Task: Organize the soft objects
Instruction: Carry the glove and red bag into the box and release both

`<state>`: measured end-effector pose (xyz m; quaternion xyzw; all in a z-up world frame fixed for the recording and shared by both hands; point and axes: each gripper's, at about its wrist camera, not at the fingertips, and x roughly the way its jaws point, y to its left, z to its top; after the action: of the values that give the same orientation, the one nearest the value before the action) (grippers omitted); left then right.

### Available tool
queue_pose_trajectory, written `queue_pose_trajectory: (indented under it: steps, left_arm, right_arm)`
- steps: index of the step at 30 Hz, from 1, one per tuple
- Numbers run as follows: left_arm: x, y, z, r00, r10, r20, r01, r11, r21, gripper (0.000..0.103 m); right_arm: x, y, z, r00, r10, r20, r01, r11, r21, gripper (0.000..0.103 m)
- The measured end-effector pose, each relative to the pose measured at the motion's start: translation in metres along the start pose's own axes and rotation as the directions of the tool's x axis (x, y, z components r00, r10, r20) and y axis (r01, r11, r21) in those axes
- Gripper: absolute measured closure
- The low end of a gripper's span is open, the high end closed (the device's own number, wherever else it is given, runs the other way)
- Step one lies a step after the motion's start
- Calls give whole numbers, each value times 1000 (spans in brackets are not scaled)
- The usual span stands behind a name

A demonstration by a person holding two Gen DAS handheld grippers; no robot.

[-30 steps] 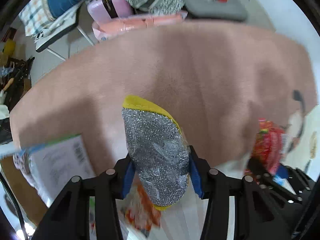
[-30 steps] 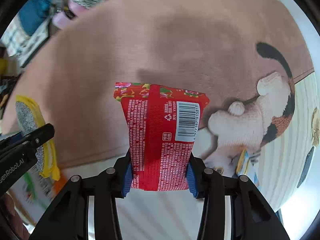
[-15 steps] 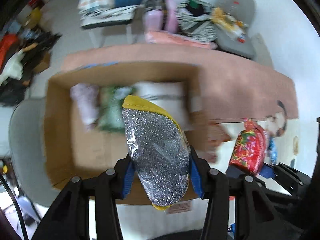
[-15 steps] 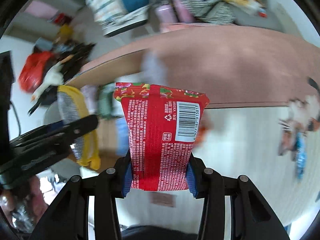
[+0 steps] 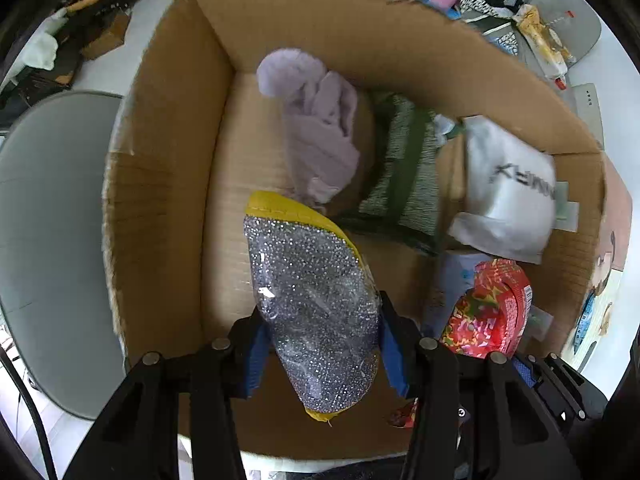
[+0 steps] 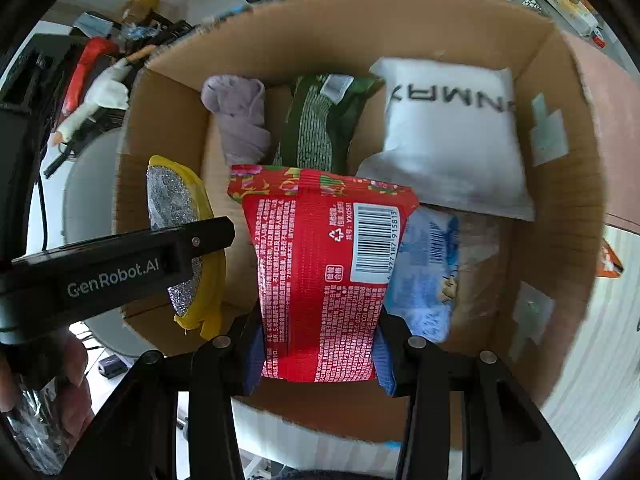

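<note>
Left wrist view: my left gripper [image 5: 320, 336] pinches the silver-and-yellow scrub pad [image 5: 312, 304] at frame centre; a second ago a pink rug filled the background, now the open cardboard box [image 5: 168, 128] does, with a lilac cloth [image 5: 320, 128], green pack [image 5: 404, 176] and white pouch [image 5: 508, 192] inside. Right wrist view: my right gripper [image 6: 320, 352] clamps the red snack bag [image 6: 320, 280] over the same box, where earlier it hung over the rug. Both items look ready to drop in.

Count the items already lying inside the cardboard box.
4 visible: lilac plush far left, green packet beside it, white pillow far right, blue packet nearer, partly behind the held red packet. More may be hidden.
</note>
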<state>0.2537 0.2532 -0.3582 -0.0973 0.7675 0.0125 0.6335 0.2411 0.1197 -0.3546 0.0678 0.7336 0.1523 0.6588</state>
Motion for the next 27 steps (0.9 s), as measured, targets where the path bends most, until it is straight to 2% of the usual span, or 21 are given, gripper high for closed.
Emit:
queue_pose_trajectory:
  steps: [6, 8, 9, 11, 13, 16, 17, 18, 22, 24, 27]
  left_arm:
    - [13, 0, 2, 999, -12, -37, 12, 1000, -2, 50]
    - [12, -1, 0, 999, -9, -36, 9, 1000, -4, 40]
    - [11, -1, -2, 999, -9, -32, 9, 1000, -3, 36]
    - [6, -1, -9, 1000, -10, -15, 10, 1000, -2, 27]
    - [-2, -4, -15, 1000, -2, 12, 2, 1000, 1, 26]
    - [-19, -7, -34, 997, 28, 67, -29, 1000, 10, 25]
    - [-26, -7, -43, 996, 38, 85, -39, 999, 13, 24]
    - [-32, -10, -50, 993, 45, 105, -47, 999, 18, 17]
    - [-55, -15, -78, 984, 57, 171, -63, 998, 27, 14]
    - [-62, -13, -84, 977, 70, 200, -76, 997, 26, 4]
    - [-79, -13, -98, 961, 84, 262, -93, 995, 24, 2]
  right_arm:
    - [26, -1, 5, 999, -13, -47, 14, 1000, 21, 53]
    - [27, -3, 3, 998, -25, -55, 26, 999, 26, 34]
    - [25, -7, 5, 998, -32, -52, 33, 999, 24, 20]
    - [19, -10, 1, 997, -61, -39, 62, 998, 15, 18]
    - [13, -13, -4, 997, -73, -36, 73, 997, 7, 17]
    - [0, -18, -12, 993, -115, -9, 115, 993, 4, 4]
    - [-8, -18, -14, 991, -132, 4, 132, 991, 1, 4]
    - [-15, -19, -19, 988, -155, 19, 155, 988, -4, 4]
    - [-41, -18, -31, 972, -222, 80, 223, 975, -8, 3]
    - [-56, -6, -33, 965, -236, 112, 239, 971, -9, 0]
    - [-81, -5, -47, 957, -245, 157, 250, 968, -11, 0]
